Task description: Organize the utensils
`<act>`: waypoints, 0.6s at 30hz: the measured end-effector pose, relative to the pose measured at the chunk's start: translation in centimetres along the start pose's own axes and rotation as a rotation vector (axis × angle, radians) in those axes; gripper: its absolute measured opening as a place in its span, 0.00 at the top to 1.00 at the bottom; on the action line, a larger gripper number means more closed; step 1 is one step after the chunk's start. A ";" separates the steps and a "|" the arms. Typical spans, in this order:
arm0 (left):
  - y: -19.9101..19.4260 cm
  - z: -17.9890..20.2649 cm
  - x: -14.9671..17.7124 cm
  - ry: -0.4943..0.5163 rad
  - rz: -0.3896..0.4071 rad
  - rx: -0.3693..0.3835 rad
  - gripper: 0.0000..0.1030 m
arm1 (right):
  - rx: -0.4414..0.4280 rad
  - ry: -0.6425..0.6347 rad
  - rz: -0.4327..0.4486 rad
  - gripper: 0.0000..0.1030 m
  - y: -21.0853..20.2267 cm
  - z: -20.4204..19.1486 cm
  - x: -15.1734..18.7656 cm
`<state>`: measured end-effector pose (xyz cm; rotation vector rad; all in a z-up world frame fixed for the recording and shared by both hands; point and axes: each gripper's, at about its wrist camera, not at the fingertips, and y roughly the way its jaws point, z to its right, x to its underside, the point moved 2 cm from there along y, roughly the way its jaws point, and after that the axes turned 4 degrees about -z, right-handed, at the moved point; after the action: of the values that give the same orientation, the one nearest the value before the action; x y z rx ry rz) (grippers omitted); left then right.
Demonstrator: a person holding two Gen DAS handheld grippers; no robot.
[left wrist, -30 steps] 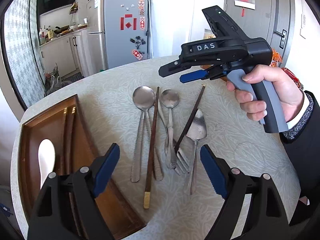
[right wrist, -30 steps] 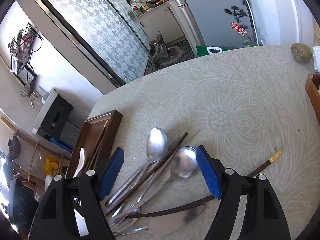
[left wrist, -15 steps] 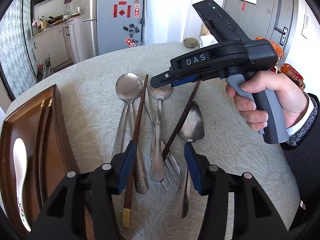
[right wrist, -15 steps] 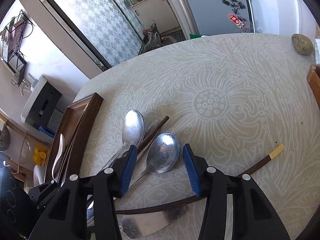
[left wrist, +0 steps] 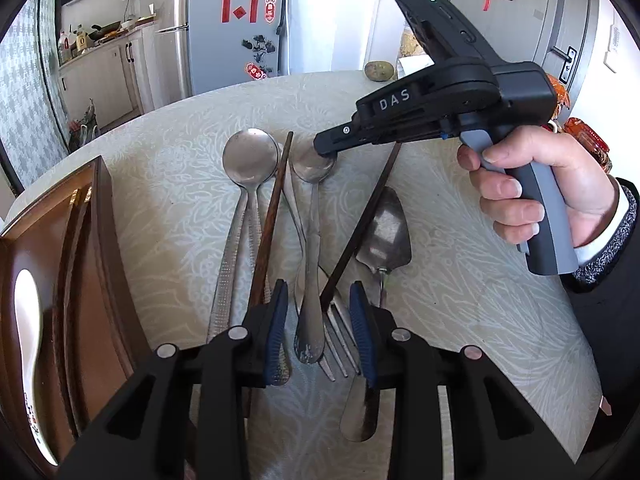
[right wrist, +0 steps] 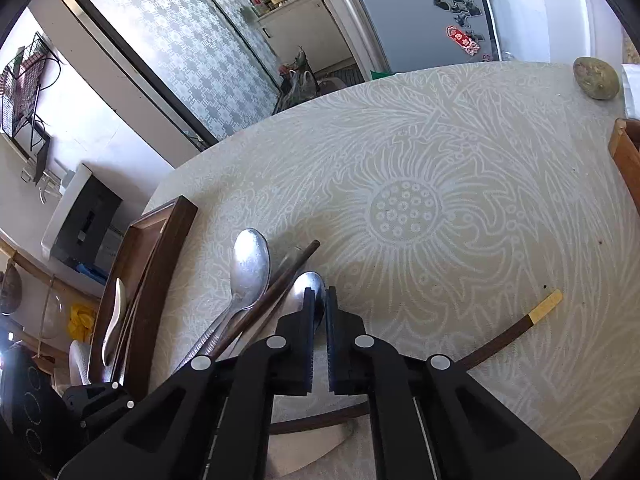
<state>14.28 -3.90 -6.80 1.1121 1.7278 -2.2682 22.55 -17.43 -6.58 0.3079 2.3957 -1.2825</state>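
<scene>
Right claw (right wrist: 319, 312) just pinched shut on the small spoon's bowl (left wrist: 313, 163) while my left claw (left wrist: 319, 322), narrowing, straddles its handle to lift it level toward the wooden tray (left wrist: 108, 240).

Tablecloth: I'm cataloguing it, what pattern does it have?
Pale floral print on the tablecloth: a big sunflower, clearest in the right wrist view.

Open patterned tabletop (right wrist: 460, 168) lay beyond and to the right of the utensil cluster, with only a stone (right wrist: 596, 78) near the far edge. The wooden tray (left wrist: 108, 248) walled off the left side. Crossed chopsticks (left wrist: 362, 224) overlay spoons and a fork (left wrist: 338, 336), leaving only narrow gaps. The right gripper (left wrist: 326, 150) occupied the space above the cluster's far end.
</scene>
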 end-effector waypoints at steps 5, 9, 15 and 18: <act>0.1 0.0 0.1 0.003 0.000 -0.001 0.68 | -0.041 -0.002 0.043 0.97 -1.9 -0.7 -0.3; -0.1 0.4 0.0 0.020 0.012 -0.029 0.87 | -0.043 -0.023 0.068 0.98 -3.0 -1.5 -0.3; -1.1 0.6 -0.3 0.036 0.031 -0.031 0.87 | -0.053 -0.022 0.078 0.98 -3.2 -2.0 -0.5; -2.8 0.5 -0.4 0.037 0.065 -0.038 0.87 | -0.064 -0.035 0.082 0.98 -3.6 -3.1 -0.9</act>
<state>13.01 -3.52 -4.29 1.1919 1.7145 -2.1815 21.24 -16.84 -1.89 0.3583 2.3644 -1.1628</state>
